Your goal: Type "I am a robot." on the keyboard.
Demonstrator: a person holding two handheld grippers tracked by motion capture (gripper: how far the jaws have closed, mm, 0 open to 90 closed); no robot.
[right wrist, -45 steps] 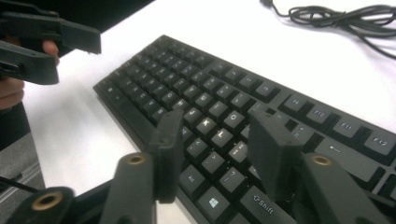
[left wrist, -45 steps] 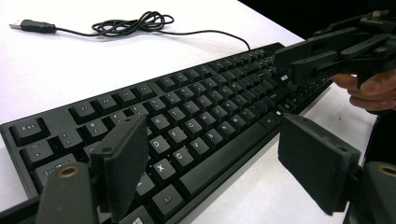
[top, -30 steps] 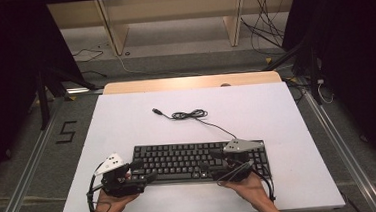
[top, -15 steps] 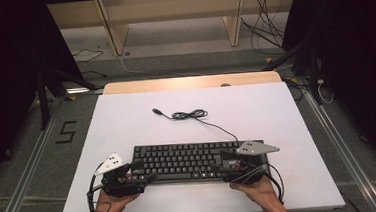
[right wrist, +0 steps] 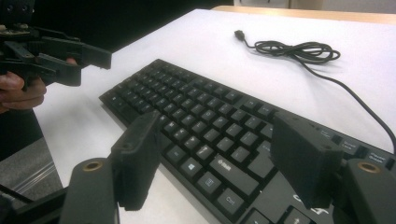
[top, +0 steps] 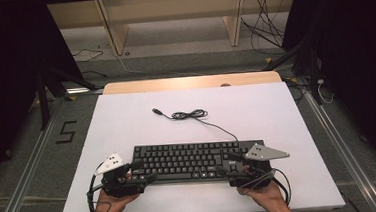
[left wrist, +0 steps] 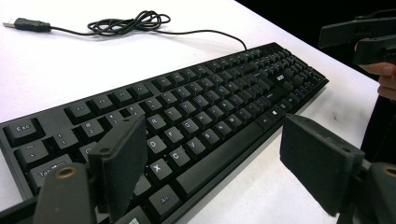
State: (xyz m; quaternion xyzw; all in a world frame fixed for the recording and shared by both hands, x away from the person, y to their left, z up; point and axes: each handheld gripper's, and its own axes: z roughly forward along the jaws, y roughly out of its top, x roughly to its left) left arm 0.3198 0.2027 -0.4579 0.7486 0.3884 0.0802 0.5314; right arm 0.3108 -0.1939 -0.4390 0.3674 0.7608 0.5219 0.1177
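**Bright table, dark sides**

The white table [top: 277,115] is well lit from above and looks very bright, nearly washed out toward 12 o'clock in both gripper views. Dark room at 3 and 9 o'clock in the high view. Shadows are small and soft. The close black pads look a bit blurry and grainy.

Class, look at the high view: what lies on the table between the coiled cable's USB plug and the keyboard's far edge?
Bare white table; the high view shows nothing resting between the USB plug and the keyboard. Its cable runs off to the right.
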